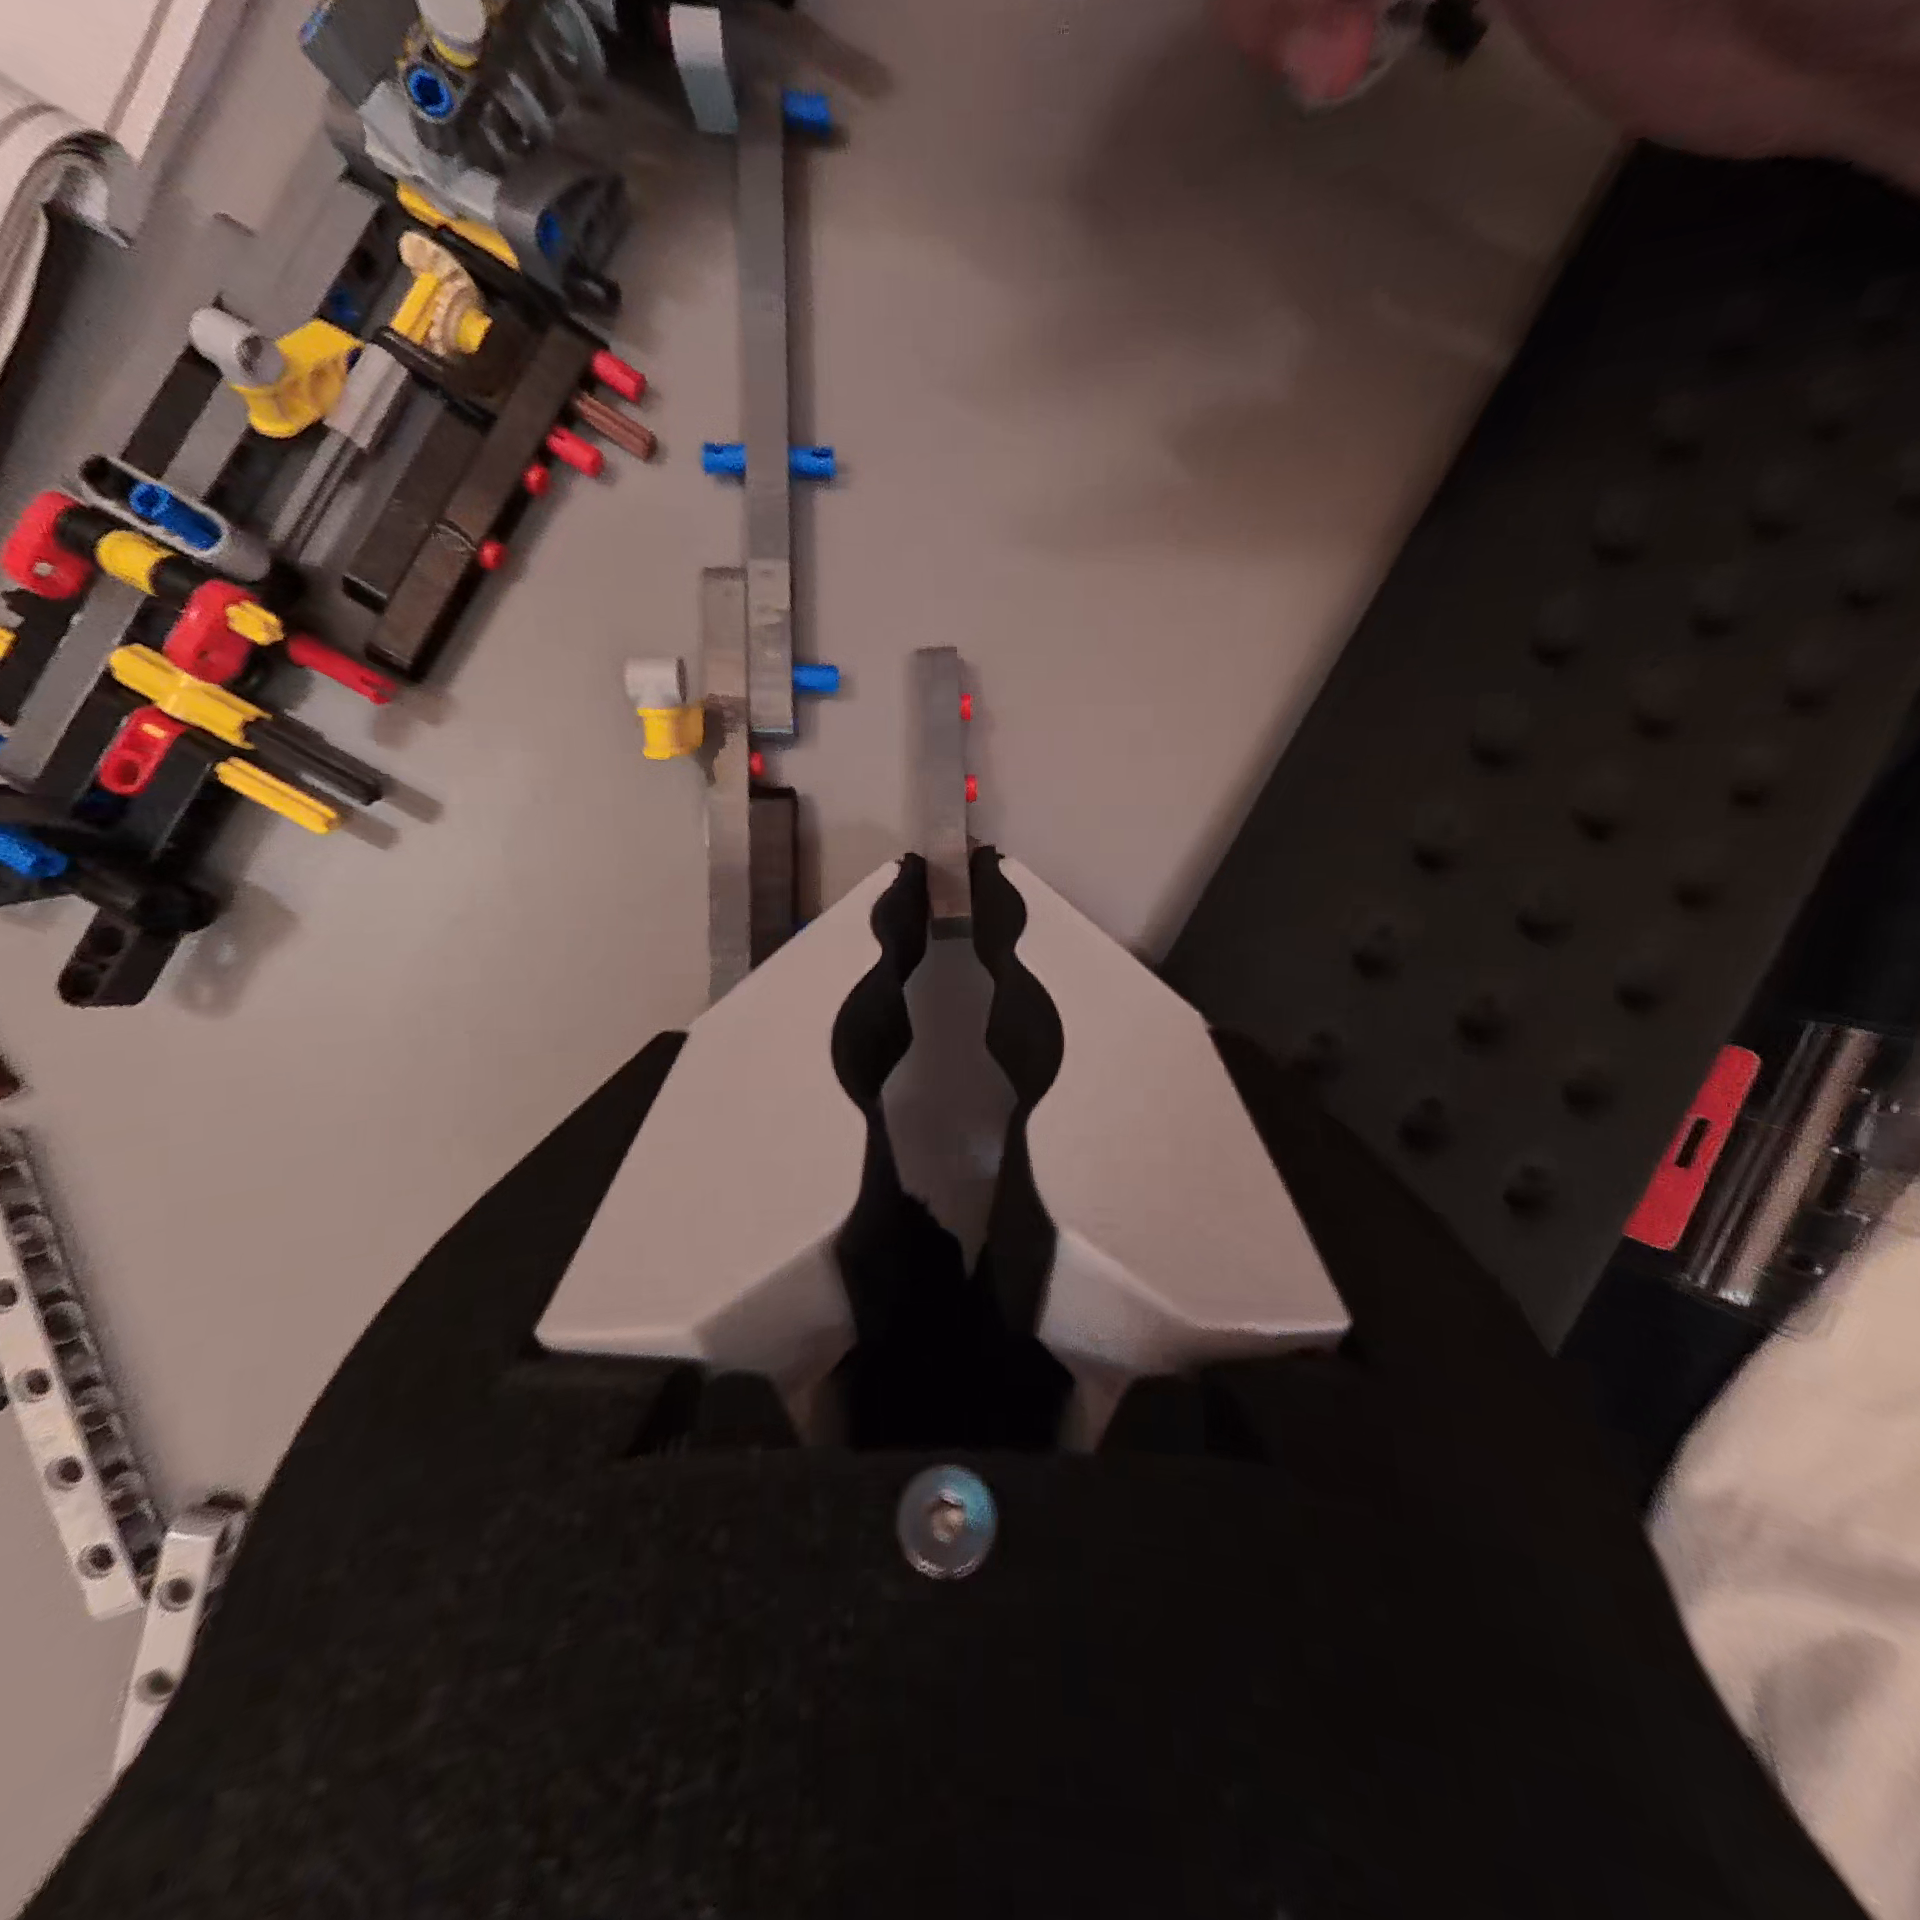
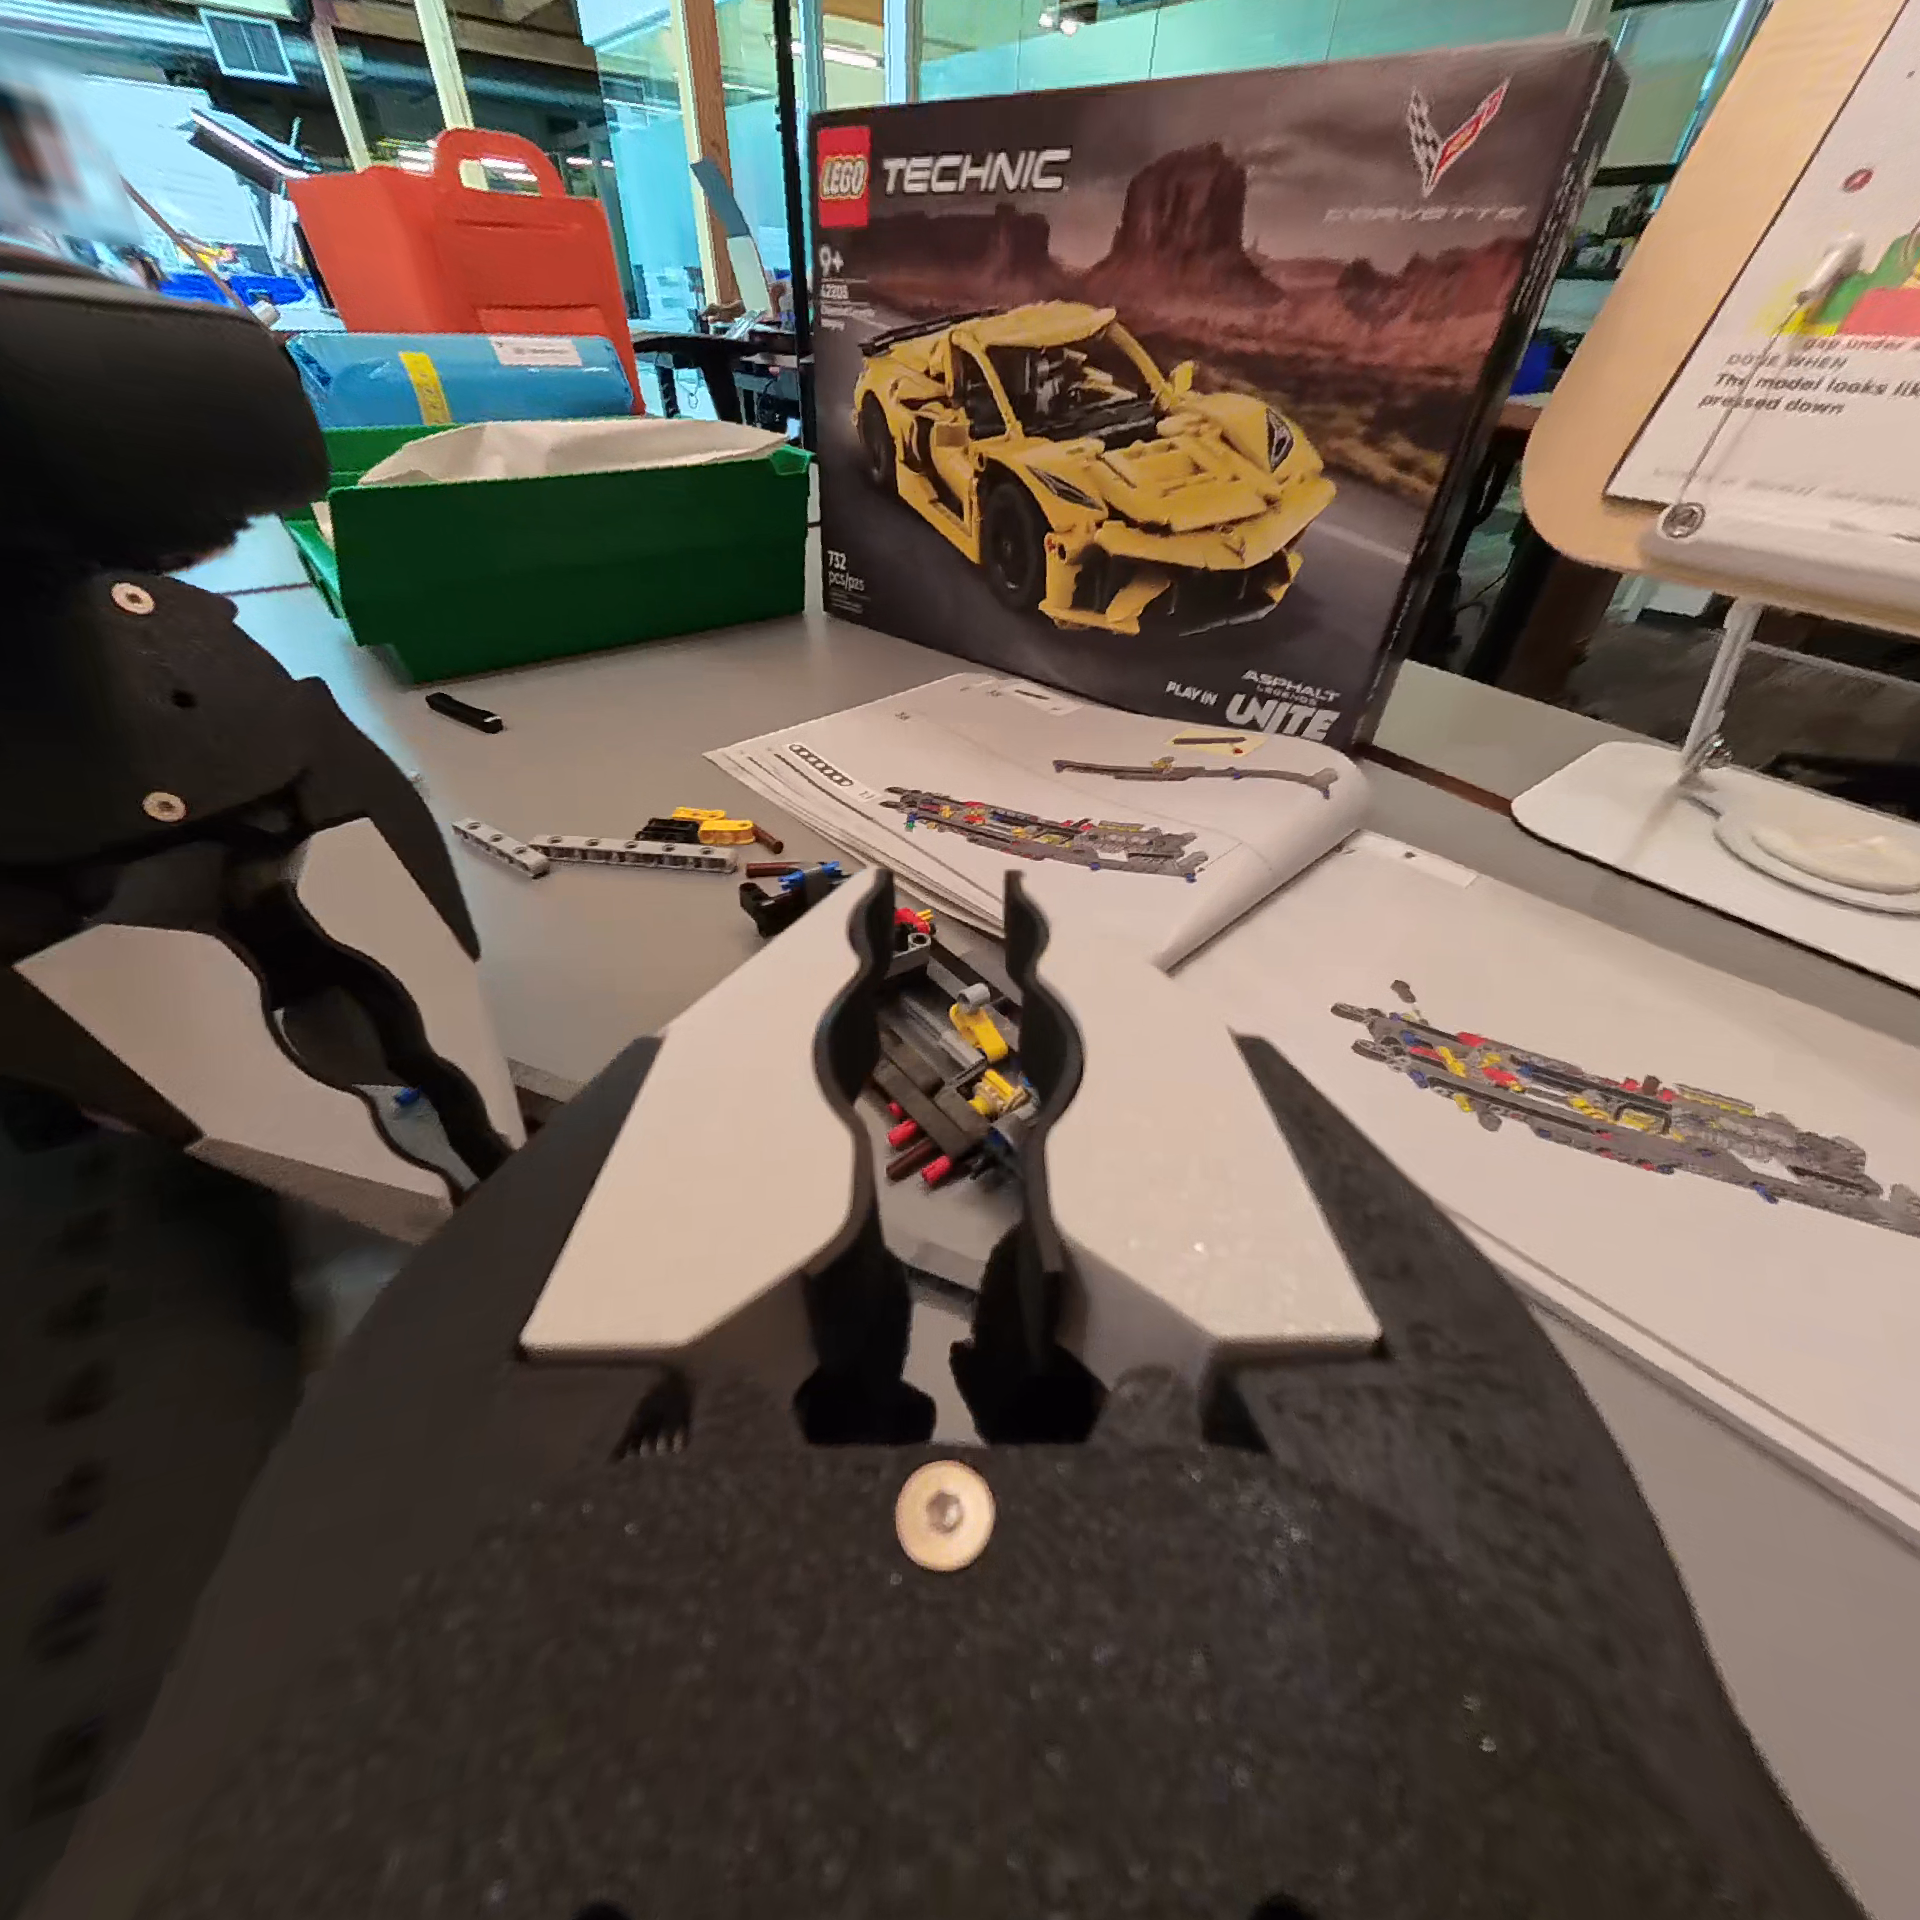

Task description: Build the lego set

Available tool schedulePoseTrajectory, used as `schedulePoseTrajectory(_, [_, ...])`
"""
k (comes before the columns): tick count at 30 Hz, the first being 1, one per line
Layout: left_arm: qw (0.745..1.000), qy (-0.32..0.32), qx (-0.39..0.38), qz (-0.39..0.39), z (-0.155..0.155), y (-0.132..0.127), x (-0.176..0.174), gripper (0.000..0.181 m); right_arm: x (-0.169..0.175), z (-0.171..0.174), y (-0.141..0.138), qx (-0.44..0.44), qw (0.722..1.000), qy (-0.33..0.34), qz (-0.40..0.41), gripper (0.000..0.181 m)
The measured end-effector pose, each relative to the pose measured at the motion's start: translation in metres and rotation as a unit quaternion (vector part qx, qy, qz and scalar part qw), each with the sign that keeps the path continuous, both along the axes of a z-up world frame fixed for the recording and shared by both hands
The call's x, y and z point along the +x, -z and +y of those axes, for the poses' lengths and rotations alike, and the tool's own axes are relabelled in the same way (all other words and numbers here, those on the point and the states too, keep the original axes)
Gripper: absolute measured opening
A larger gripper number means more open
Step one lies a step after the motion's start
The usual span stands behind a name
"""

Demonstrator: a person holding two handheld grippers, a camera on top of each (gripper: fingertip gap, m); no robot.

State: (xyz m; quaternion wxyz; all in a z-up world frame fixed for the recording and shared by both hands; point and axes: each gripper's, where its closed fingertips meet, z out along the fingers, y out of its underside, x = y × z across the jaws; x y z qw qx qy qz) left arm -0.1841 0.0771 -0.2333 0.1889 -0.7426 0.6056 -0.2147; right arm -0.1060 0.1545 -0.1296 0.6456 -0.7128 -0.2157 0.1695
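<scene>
In the left wrist view my left gripper (image 1: 945,878) is shut on the near end of a short grey beam (image 1: 938,758) with two red pins on its right side, held over the grey table. A long grey beam assembly (image 1: 764,416) with blue pins lies just left of it. The multicoloured chassis build (image 1: 312,468) lies at the far left. In the right wrist view my right gripper (image 2: 948,899) is open and empty, hovering above the chassis build (image 2: 956,1060), which shows between its fingers. The left gripper (image 2: 416,1122) shows at that view's left, pointing down.
A black studded mat (image 1: 1558,727) lies right of the held beam. White beams (image 1: 62,1403) lie at lower left. The set's box (image 2: 1195,395), an open instruction booklet (image 2: 1039,800), a green bin (image 2: 561,551), a printed sheet (image 2: 1610,1091) and loose beams (image 2: 603,847) are on the table. My right fingertips sit around 15 cm from my left ones.
</scene>
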Motion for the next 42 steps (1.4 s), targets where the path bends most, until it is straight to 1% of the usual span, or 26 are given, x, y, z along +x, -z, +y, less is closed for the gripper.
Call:
schedulePoseTrajectory(4, [1.0,-0.001,0.02,0.008,0.001,0.003,-0.001,0.008,-0.005,-0.001,0.005,-0.006,1.0,-0.01,-0.018,0.019])
schedulePoseTrajectory(6, [0.999,-0.005,0.033,0.003,0.003,-0.001,-0.004,0.029,-0.007,-0.002,0.008,-0.01,0.999,-0.017,-0.026,0.02])
schedulePoseTrajectory(8, [0.998,-0.016,0.047,-0.026,0.003,-0.014,-0.006,0.038,-0.013,-0.006,0.01,-0.024,0.999,-0.04,-0.025,0.019])
schedulePoseTrajectory(9, [0.998,-0.02,0.051,-0.042,0.003,-0.021,-0.009,0.038,-0.021,-0.012,0.015,-0.048,0.995,-0.077,-0.032,0.018])
schedulePoseTrajectory(10, [0.997,-0.027,0.056,-0.054,0.004,-0.027,-0.014,0.039,-0.031,-0.024,0.028,-0.087,0.985,-0.135,-0.056,0.019])
schedulePoseTrajectory(12, [0.995,-0.04,0.07,-0.062,0.011,-0.03,-0.025,0.045,-0.039,-0.054,0.059,-0.193,0.944,-0.237,-0.121,0.021])
schedulePoseTrajectory(14, [0.994,-0.044,0.083,-0.05,0.019,-0.025,-0.031,0.05,-0.041,-0.067,0.07,-0.227,0.914,-0.297,-0.16,0.035])
schedulePoseTrajectory(15, [0.995,-0.041,0.081,-0.044,0.019,-0.021,-0.03,0.053,-0.041,-0.066,0.071,-0.223,0.907,-0.31,-0.179,0.038])
schedulePoseTrajectory(18, [0.996,-0.043,0.066,-0.037,0.018,-0.012,-0.025,0.058,-0.042,-0.058,0.08,-0.207,0.887,-0.335,-0.243,0.055])
schedulePoseTrajectory(21, [0.997,-0.036,0.054,-0.036,0.014,-0.005,-0.019,0.059,-0.042,-0.057,0.094,-0.211,0.853,-0.365,-0.308,0.063])
schedulePoseTrajectory(23, [0.997,-0.042,0.053,-0.033,0.016,-0.002,-0.017,0.059,-0.043,-0.052,0.098,-0.198,0.842,-0.369,-0.339,0.063])
schedulePoseTrajectory(28, [0.997,-0.042,0.049,-0.035,0.019,-0.001,-0.016,0.056,-0.049,-0.047,0.096,-0.182,0.83,-0.393,-0.35,0.056])
schedulePoseTrajectory(30, [0.997,-0.04,0.041,-0.043,0.018,0.0,-0.014,0.051,-0.048,-0.047,0.098,-0.194,0.825,-0.402,-0.347,0.054])
schedulePoseTrajectory(35, [0.998,-0.037,0.028,-0.043,0.02,0.003,-0.013,0.05,-0.047,-0.046,0.107,-0.224,0.809,-0.419,-0.346,0.054])
schedulePoseTrajectory(36, [0.998,-0.036,0.031,-0.041,0.02,0.003,-0.013,0.049,-0.048,-0.046,0.107,-0.219,0.81,-0.422,-0.344,0.049])
schedulePoseTrajectory(38, [0.998,-0.032,0.044,-0.039,0.022,0.004,-0.014,0.044,-0.049,-0.047,0.106,-0.211,0.808,-0.432,-0.34,0.031])
schedulePoseTrajectory(42, [0.998,-0.037,0.042,-0.041,0.024,0.004,-0.016,0.04,-0.052,-0.046,0.106,-0.205,0.814,-0.436,-0.326,0.03])
